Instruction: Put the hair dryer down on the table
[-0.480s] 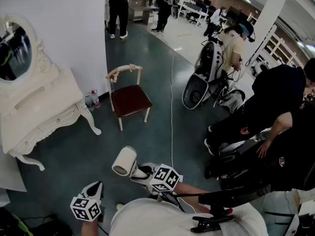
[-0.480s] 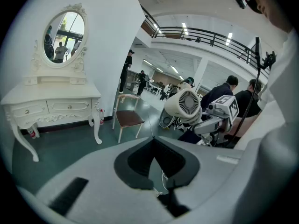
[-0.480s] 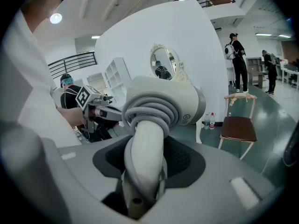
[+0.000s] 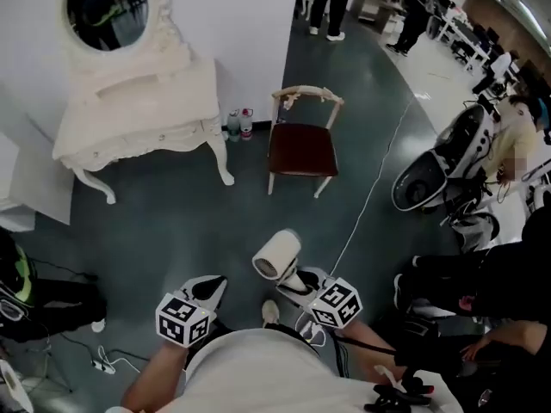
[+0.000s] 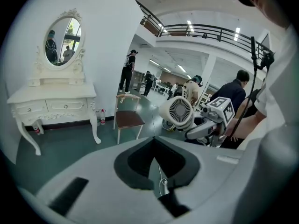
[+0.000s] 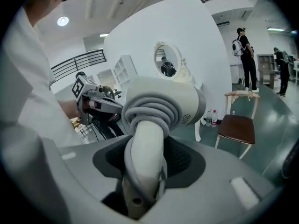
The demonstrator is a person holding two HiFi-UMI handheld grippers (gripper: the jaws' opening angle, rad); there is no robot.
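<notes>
The dressing table (image 4: 146, 101) stands against the wall at the far left, with its oval mirror (image 4: 108, 7) upright on its back edge. Two bottles (image 4: 233, 126) stand on the floor just beside the table's right end, between it and the chair (image 4: 303, 149). The chair stands to the table's right, apart from it. A cable (image 4: 372, 198) runs along the floor right of the chair, towards the person. Further right stands a scooter (image 4: 435, 175). Close before the person, the hair dryer (image 4: 277, 256) sits in the fingers of the right gripper (image 4: 297, 284), above the floor and well short of the table. The left gripper (image 4: 209, 286) is to its left, near it but apart.
</notes>
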